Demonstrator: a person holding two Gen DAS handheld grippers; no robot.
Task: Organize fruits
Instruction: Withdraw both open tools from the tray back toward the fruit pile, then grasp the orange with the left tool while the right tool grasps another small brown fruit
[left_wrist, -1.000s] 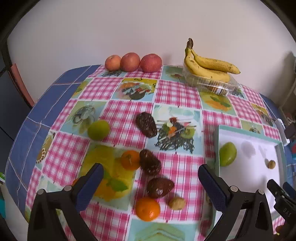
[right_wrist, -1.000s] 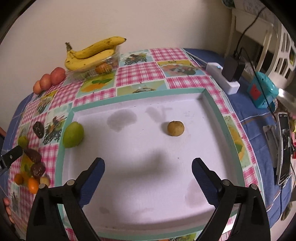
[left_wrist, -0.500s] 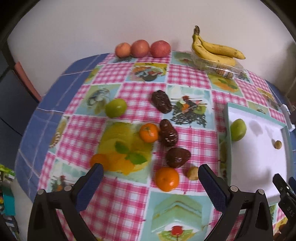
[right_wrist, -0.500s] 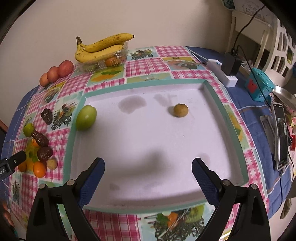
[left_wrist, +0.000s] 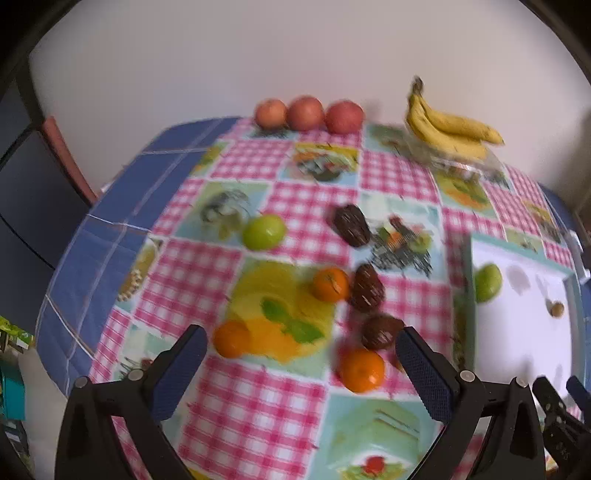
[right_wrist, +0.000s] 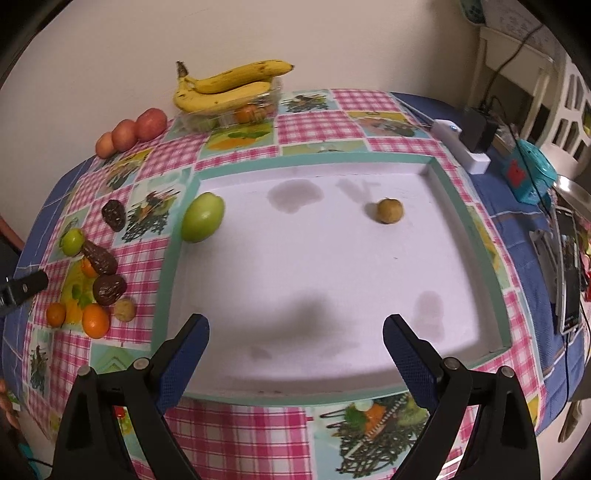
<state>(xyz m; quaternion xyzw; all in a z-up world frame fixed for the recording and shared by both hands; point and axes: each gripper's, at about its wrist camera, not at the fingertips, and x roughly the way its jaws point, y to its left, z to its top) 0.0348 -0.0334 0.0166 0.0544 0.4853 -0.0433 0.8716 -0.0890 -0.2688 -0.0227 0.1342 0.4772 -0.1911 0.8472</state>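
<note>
A white tray with a teal rim (right_wrist: 469, 221) (left_wrist: 517, 332) holds a green fruit (right_wrist: 202, 217) (left_wrist: 487, 282) at its left edge and a small brown fruit (right_wrist: 389, 210) (left_wrist: 556, 308). Left of the tray lie several fruits: oranges (left_wrist: 362, 370) (left_wrist: 229, 338) (left_wrist: 331, 284), dark brown fruits (left_wrist: 381, 331) (left_wrist: 366, 288) (left_wrist: 351, 225), a second green fruit (left_wrist: 264, 232) and a small tan fruit (right_wrist: 125, 309). My left gripper (left_wrist: 301, 367) hovers open over the near oranges. My right gripper (right_wrist: 295, 354) hangs open over the tray's near part.
Three red apples (left_wrist: 306, 113) line the far edge by the wall. Bananas (right_wrist: 229, 86) rest on a clear plastic box. A white power strip (right_wrist: 461, 146), a teal device (right_wrist: 532, 177) and a phone (right_wrist: 569, 266) lie right of the tray. Table edge runs left.
Both grippers have drawn back and up, so more of the table and tray shows. The left view has swung towards the loose fruits. No fruit has moved.
</note>
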